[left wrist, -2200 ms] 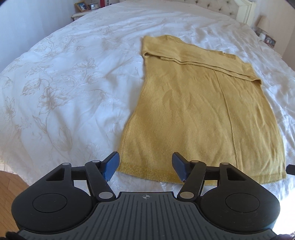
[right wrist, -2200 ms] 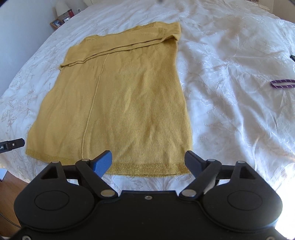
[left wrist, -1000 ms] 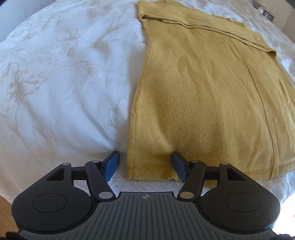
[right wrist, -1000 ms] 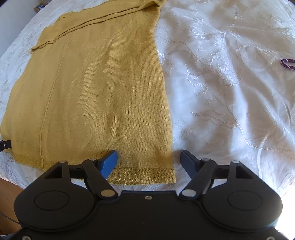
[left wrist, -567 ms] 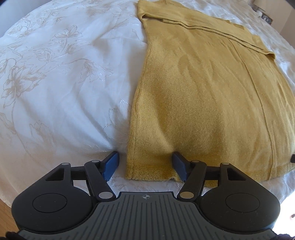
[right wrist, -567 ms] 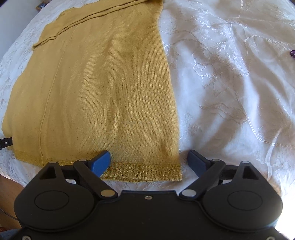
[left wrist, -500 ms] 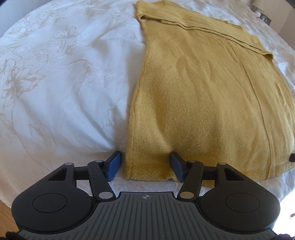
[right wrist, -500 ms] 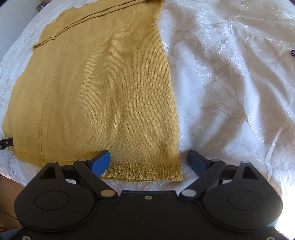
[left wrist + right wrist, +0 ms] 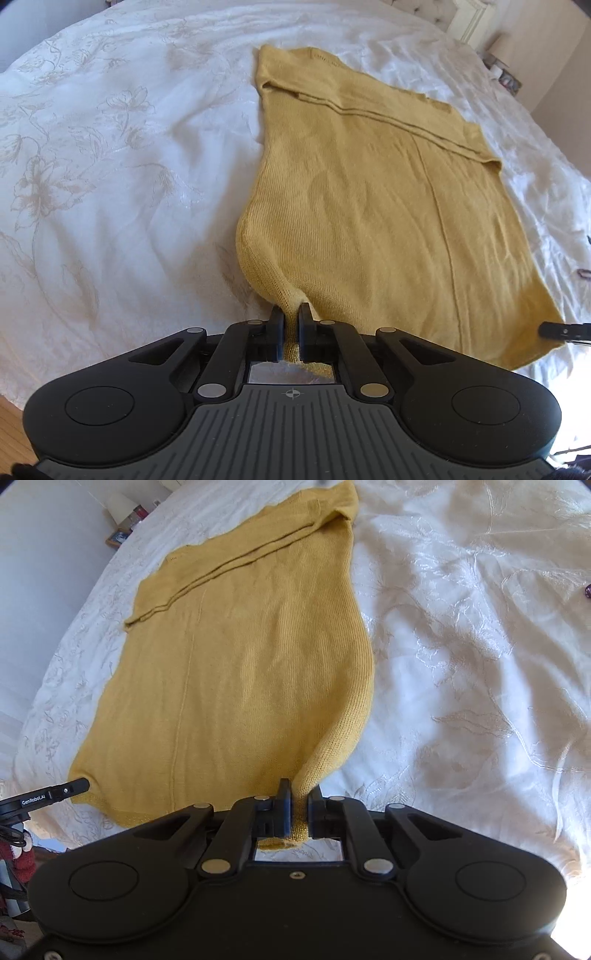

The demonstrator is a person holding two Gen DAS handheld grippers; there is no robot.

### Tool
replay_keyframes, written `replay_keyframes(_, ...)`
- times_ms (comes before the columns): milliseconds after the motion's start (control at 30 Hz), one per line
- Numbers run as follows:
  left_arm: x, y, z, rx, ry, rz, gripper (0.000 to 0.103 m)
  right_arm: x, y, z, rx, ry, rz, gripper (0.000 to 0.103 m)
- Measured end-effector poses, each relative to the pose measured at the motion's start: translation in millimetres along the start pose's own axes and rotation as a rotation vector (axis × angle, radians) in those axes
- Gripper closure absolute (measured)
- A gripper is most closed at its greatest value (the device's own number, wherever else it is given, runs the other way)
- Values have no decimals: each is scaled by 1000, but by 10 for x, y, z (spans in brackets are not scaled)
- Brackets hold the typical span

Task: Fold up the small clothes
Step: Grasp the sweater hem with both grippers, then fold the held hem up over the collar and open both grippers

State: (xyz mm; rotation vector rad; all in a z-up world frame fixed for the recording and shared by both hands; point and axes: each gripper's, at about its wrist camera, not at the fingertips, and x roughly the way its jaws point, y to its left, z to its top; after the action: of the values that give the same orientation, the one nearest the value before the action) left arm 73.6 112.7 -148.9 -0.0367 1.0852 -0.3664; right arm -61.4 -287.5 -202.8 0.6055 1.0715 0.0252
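We read only one text: "GenRobot.AI" in small white letters on the black left gripper (image 9: 44,797), which juts into the right wrist view just beside the near left corner of the mustard sweater (image 9: 236,672). A small round mark sits next to the lettering, toward the sweater; we cannot tell what it shows

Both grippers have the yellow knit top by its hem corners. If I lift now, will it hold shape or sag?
Probably sag: the yellow knit top already bunches where the left gripper and right gripper pinch it. It looks thin and light. The folded-over far part may slip open.
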Motion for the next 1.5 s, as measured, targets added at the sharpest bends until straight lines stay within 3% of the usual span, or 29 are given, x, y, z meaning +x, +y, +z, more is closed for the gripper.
replay_keyframes(167, -231, -60, 326, -18, -80, -36, 96, -279, 63, 217, 2, -98, 47, 88)
replay_keyframes(400, -310, -118, 933, -36, -183, -71, 96, -359, 244, 786, 5, -223, 94, 89)
replay_keyframes(767, 82, -117, 1995, -30, -279, -104, 96, -88, 368, 1895, 49, -340, 74, 89)
replay_keyframes(1100, 826, -16, 2727, -16, -213, -101, 96, 502, 355, 2681, 82, -322, -23, 89)
replay_keyframes(1400, 1440, 110, 2997, -2, -114, -43, 94, 1090, 297, 3044, 102, -215, -130, 87)
replay_keyframes(1500, 1595, 176, 3055, -21, -102, -20, 92, 1234, 286, 3119, 105, -186, -162, 82)
